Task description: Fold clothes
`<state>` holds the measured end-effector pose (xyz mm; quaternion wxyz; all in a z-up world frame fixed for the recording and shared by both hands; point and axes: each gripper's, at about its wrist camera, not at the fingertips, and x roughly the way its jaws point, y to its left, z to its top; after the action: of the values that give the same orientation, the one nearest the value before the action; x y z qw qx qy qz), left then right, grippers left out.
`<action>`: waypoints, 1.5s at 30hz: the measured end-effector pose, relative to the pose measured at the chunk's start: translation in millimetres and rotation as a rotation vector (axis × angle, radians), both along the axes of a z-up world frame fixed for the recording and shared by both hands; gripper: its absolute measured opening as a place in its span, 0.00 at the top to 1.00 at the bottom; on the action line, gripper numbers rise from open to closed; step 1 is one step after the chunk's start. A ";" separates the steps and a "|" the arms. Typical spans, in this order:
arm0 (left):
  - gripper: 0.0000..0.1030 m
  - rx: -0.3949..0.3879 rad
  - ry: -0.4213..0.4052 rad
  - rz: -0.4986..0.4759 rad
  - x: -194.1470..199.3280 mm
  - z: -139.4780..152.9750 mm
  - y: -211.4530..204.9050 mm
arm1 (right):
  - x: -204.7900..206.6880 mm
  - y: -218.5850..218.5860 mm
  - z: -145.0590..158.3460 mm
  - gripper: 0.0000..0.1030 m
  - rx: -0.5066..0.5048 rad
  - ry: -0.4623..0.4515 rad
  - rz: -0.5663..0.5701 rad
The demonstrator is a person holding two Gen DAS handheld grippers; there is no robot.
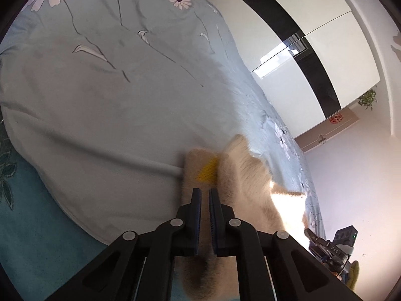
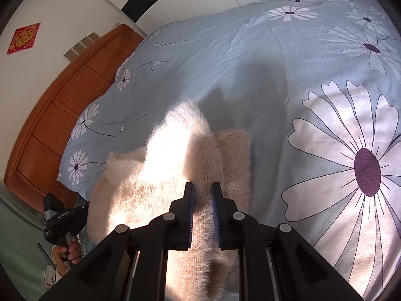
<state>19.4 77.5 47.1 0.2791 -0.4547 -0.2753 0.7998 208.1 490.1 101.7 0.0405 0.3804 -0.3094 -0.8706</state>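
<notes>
A fluffy cream knitted sweater (image 1: 240, 173) hangs between my two grippers above the bed. My left gripper (image 1: 205, 191) is shut on one edge of it, near a yellow label (image 1: 206, 171). In the right wrist view the sweater (image 2: 160, 160) is bunched and sunlit. My right gripper (image 2: 202, 186) is shut on its fuzzy knit edge. The right gripper also shows at the lower right of the left wrist view (image 1: 325, 245). The left gripper shows at the lower left of the right wrist view (image 2: 62, 223), held by a hand.
A light blue duvet (image 1: 112, 87) with white and purple flowers covers the bed (image 2: 288, 75). An orange wooden headboard (image 2: 57, 115) stands at the left. A teal patterned sheet (image 1: 30, 200) lies at the bed's edge. White wardrobe doors (image 1: 313, 57) stand behind the bed.
</notes>
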 end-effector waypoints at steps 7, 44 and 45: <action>0.18 -0.035 0.008 -0.062 -3.4 10.8 23.7 | 17.2 3.8 6.0 0.31 0.000 0.030 -0.016; 0.49 -0.003 -0.110 -0.225 -30.0 -42.6 54.5 | -28.5 -6.6 -49.1 0.45 -0.213 -0.023 -0.014; 0.54 -0.001 -0.104 -0.221 -29.0 -41.5 53.5 | -28.0 -7.6 -47.6 0.49 -0.207 -0.022 -0.015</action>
<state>-9.7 131.0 5.6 0.3504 -0.5235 -0.2371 0.7396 180.1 482.5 54.1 0.0698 0.3812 -0.4011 -0.8300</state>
